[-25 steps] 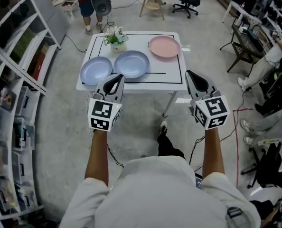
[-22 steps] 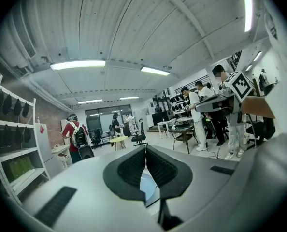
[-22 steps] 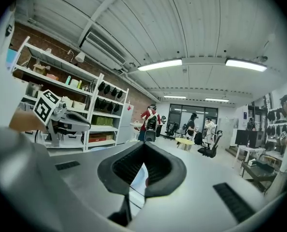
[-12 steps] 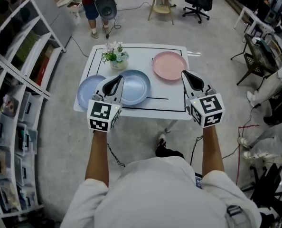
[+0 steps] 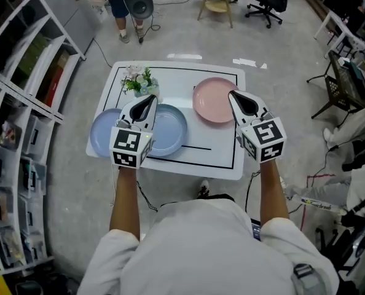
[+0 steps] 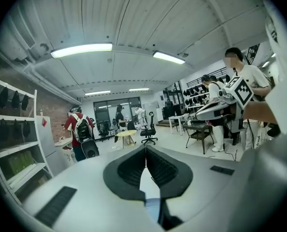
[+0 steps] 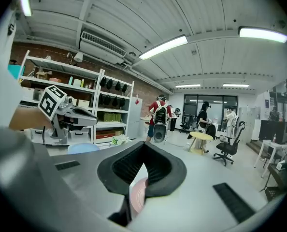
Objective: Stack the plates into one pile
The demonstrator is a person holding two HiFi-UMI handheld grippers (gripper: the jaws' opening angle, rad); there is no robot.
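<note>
three plates lie flat on the white table [image 5: 173,88], not piled yet: a pink plate [image 5: 208,100] at 2 o'clock, a blue plate [image 5: 170,131] at 6 o'clock, a pale blue plate [image 5: 101,134] at 9 o'clock. the left claw [image 5: 144,103] hangs over the blue plate and the right claw [image 5: 239,99] by the pink plate's edge, both pressed together and holding nothing. i think each waits near a plate so it can open and grab a rim.

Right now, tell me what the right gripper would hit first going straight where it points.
Likely nothing close: the right gripper, jaws shut, points roughly level above the pink plate, over the table toward open floor. Depth is unclear.
</note>
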